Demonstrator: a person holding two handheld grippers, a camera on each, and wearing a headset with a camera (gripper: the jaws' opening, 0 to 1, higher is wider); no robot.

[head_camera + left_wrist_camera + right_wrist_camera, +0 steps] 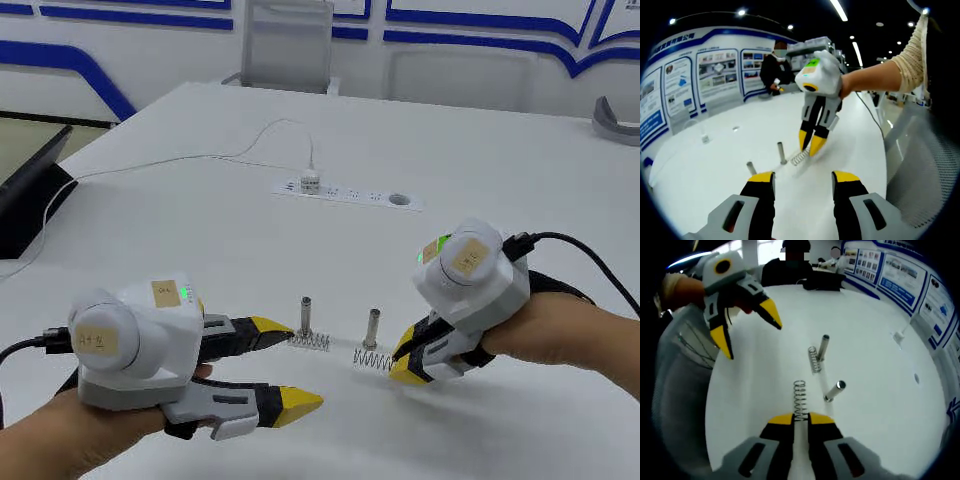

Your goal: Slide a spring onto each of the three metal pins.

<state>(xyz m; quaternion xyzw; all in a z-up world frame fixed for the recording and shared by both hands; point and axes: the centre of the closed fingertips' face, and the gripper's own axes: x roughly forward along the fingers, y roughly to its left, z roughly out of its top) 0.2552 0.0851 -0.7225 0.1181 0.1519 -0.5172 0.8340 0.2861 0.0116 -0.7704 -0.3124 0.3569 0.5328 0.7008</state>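
Observation:
Two short metal pins stand on the white table, one to the left and one to the right. One spring lies at the left pin's foot. My right gripper is shut on the end of a second spring, which points toward the right pin's base. In the right gripper view that spring sticks out from the closed jaws, beside the near pin; the other spring leans by the far pin. My left gripper is open and holds nothing, just left of the pins.
A white power strip with a plugged-in charger and cable lies further back on the table. A black monitor sits at the left edge. A grey chair stands behind the table. A person is in the background.

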